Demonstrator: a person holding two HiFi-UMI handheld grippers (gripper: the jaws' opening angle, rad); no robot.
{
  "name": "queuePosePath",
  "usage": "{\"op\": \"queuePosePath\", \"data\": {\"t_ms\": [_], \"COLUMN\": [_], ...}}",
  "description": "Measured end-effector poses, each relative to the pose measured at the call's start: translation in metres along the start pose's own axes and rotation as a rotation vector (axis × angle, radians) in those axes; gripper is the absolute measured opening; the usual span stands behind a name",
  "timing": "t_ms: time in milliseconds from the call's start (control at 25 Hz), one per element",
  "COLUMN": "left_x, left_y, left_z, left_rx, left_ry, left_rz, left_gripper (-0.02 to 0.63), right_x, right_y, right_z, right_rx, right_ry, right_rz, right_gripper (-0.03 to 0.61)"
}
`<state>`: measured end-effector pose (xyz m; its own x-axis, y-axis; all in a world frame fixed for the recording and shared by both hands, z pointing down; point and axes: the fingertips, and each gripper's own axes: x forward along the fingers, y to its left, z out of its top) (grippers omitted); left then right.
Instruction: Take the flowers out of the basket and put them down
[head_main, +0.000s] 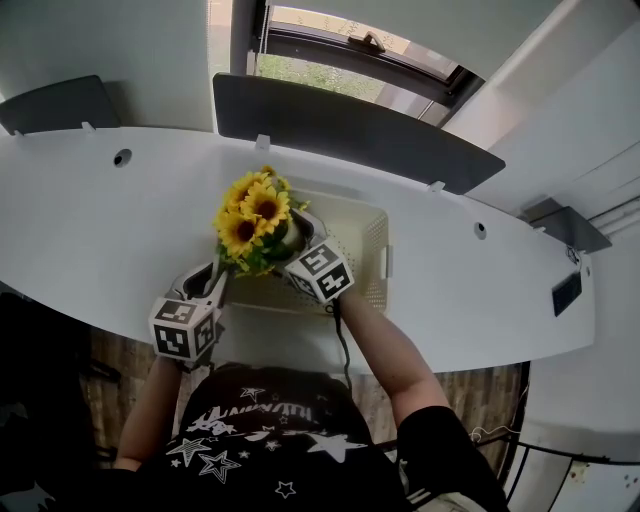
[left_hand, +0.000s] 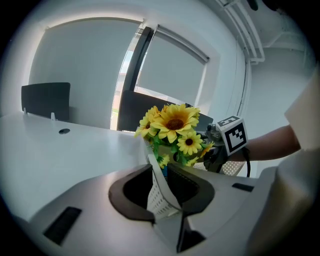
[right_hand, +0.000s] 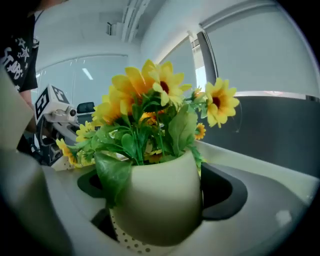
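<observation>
Right fingers (right_hand: 227, 192) clamp pale pot (right_hand: 160, 200) of yellow sunflowers (right_hand: 150, 95) between them. Left fingers (left_hand: 130, 192) apart, perforated white basket wall (left_hand: 159, 192) standing loose between them.

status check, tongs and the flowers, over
Right tongs shut on the pale green pot of yellow sunflowers. Left tongs open astride wall of the white perforated plastic basket. Pot above basket rim, not set down.

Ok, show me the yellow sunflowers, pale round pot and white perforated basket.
Yellow sunflowers (head_main: 265, 207), head view, bloom centre.
Pale round pot (right_hand: 160, 200), right gripper view, front wall.
White perforated basket (head_main: 373, 250), head view, right wall.
</observation>
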<state>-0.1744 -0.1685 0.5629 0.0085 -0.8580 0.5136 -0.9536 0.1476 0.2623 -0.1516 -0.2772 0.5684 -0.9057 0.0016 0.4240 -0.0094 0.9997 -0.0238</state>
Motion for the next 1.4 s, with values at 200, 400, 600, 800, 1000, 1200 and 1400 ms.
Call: {"op": "queuePosePath", "data": {"t_ms": [200,400,600,800,1000,1200,1400], "left_x": [0.000,0.001,0.002,0.001,0.000,-0.001,-0.014], "left_y": [-0.001,-0.002,-0.002,-0.002,-0.002,0.000,0.015], "left_z": [0.000,0.002,0.003,0.003,0.004,0.015,0.047], "left_rx": [0.013,0.031,0.036,0.068,0.085,0.102,0.143], "left_ry": [0.008,0.016,0.015,0.001,0.001,-0.044,-0.155], "left_rz": [-0.015,-0.032,-0.048,-0.065,-0.091,-0.115,-0.096], "left_gripper": [0.088,0.094,0.098,0.110,0.122,0.154,0.244], "right_x": [-0.011,-0.024,-0.038,-0.055,-0.070,-0.084,-0.100], "right_y": [-0.011,-0.019,-0.024,-0.028,-0.022,-0.015,-0.012], "right_z": [0.009,0.027,0.049,0.071,0.084,0.091,0.090], "right_rx": [0.071,0.116,0.152,0.180,0.156,0.174,0.195], "right_ry": [-0.062,-0.143,-0.223,-0.301,-0.326,-0.360,-0.386], "right_rz": [-0.047,-0.078,-0.100,-0.135,-0.158,-0.197,-0.272], "right_gripper": [0.525,0.525,0.525,0.525,0.525,0.525,0.525]}}
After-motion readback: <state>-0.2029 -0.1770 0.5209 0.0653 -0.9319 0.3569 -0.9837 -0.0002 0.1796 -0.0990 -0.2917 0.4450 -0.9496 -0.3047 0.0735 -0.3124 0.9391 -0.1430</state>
